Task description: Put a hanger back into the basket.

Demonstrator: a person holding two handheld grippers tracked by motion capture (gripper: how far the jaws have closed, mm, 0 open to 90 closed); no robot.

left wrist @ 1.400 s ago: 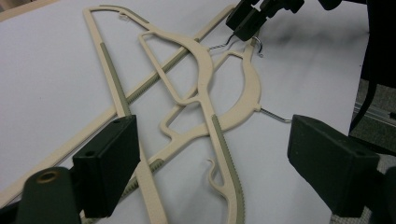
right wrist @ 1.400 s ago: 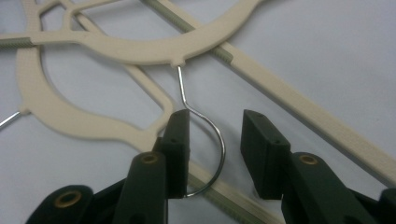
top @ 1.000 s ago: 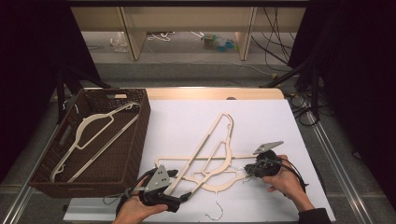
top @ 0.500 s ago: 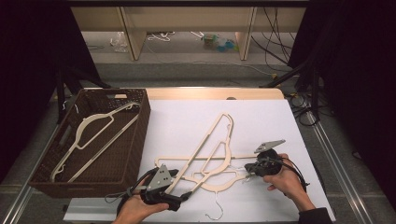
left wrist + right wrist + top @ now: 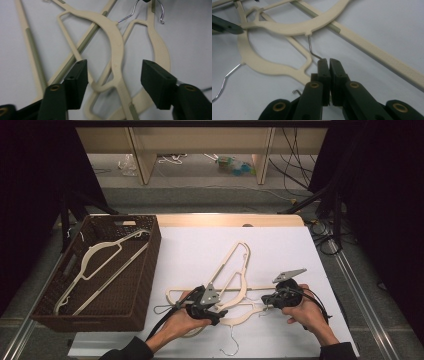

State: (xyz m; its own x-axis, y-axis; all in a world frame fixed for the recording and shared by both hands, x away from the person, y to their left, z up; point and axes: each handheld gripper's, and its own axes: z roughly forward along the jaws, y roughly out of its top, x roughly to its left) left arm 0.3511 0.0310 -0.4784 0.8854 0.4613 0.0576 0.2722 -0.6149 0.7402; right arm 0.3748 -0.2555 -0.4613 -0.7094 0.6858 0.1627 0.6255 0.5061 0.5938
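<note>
High view shows three cream hangers (image 5: 227, 285) tangled on the white bench (image 5: 280, 250), beside a basket (image 5: 145, 270) holding another. The right hand-held gripper (image 5: 329, 62) is clamped on a wire hook (image 5: 312, 48); thin wire could slip free if tugged. The left hand-held gripper (image 5: 112, 75), half open and just now closing, straddles one hanger's arm without pressing; it probably risks pinching the overlapping hanger underneath, dragging both together.

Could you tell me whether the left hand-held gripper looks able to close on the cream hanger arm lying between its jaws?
Probably yes: the left hand-held gripper straddles the hanger arm, its jaws have just been closing, and nothing blocks them.
</note>
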